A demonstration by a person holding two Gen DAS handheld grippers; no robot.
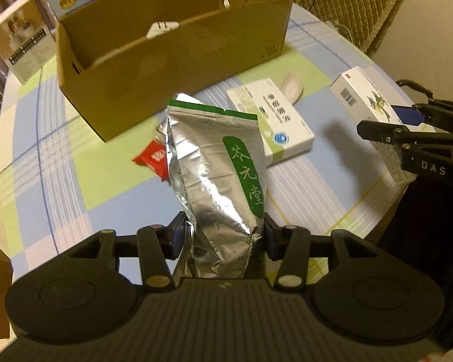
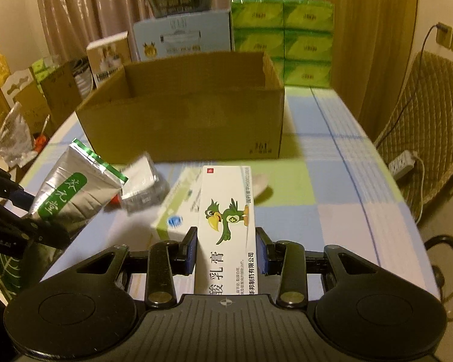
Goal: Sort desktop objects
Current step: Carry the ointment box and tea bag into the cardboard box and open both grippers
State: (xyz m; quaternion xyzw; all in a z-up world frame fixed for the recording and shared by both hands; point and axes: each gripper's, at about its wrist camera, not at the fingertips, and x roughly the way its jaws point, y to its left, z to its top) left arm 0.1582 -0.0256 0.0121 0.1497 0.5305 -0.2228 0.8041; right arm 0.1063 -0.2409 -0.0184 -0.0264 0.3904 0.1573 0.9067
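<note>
While both your claws are full, here's the count: left claw (image 1: pixel 223 238) clamps one foil pouch (image 1: pixel 217 175), right claw (image 2: pixel 226 250) clamps one parrot box (image 2: pixel 226 211), both off the bench (image 1: pixel 60 181). One green-white box (image 1: pixel 271 120), one cardboard box (image 1: pixel 172 60); a red packet (image 1: pixel 152 158) sits half hidden.

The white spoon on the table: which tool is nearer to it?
Right, though only roughly. The right tool, holding the parrot ointment box, hangs just in front of the white spoon; the left tool, gripping the foil pouch, is farther off.
</note>
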